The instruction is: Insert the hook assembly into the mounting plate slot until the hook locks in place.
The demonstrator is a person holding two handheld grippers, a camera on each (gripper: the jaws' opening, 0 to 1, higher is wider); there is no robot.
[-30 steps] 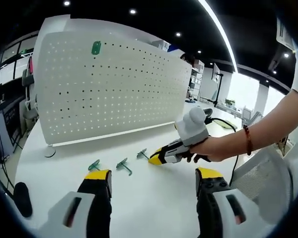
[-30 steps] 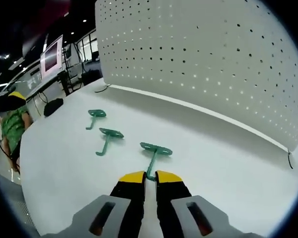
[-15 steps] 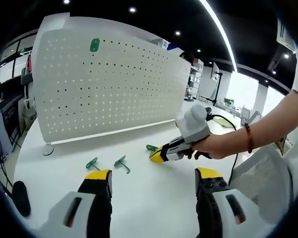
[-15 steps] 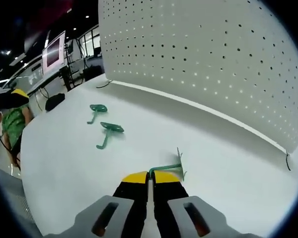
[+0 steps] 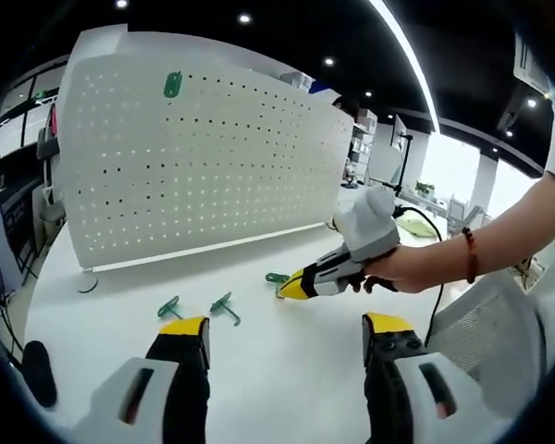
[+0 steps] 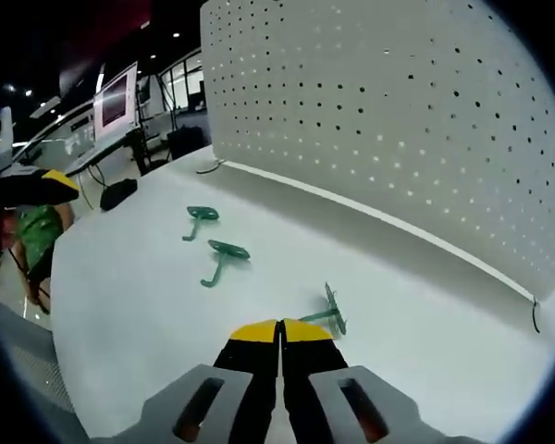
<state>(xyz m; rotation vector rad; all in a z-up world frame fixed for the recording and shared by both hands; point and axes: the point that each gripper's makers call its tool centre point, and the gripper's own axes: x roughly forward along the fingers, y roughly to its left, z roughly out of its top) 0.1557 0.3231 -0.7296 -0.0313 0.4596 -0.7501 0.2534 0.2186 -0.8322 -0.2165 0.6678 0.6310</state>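
Plenty of bare white surface [image 5: 287, 361] right ahead of the left gripper [image 5: 287, 335], whose jaws sit wide apart, so that stretch is open to pass through. What's in the way: two green hooks [image 5: 224, 307] lying loose just beyond it, and the right gripper [image 5: 292, 285] hanging off to the right with a third hook [image 6: 331, 313] pinched in its closed jaws. Behind all that the upright pegboard [image 5: 213, 157] walls off the back, with one green hook [image 5: 172, 85] already stuck near its top.

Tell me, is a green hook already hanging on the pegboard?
Yes, in the left gripper view one green hook already hangs near the top of the pegboard.
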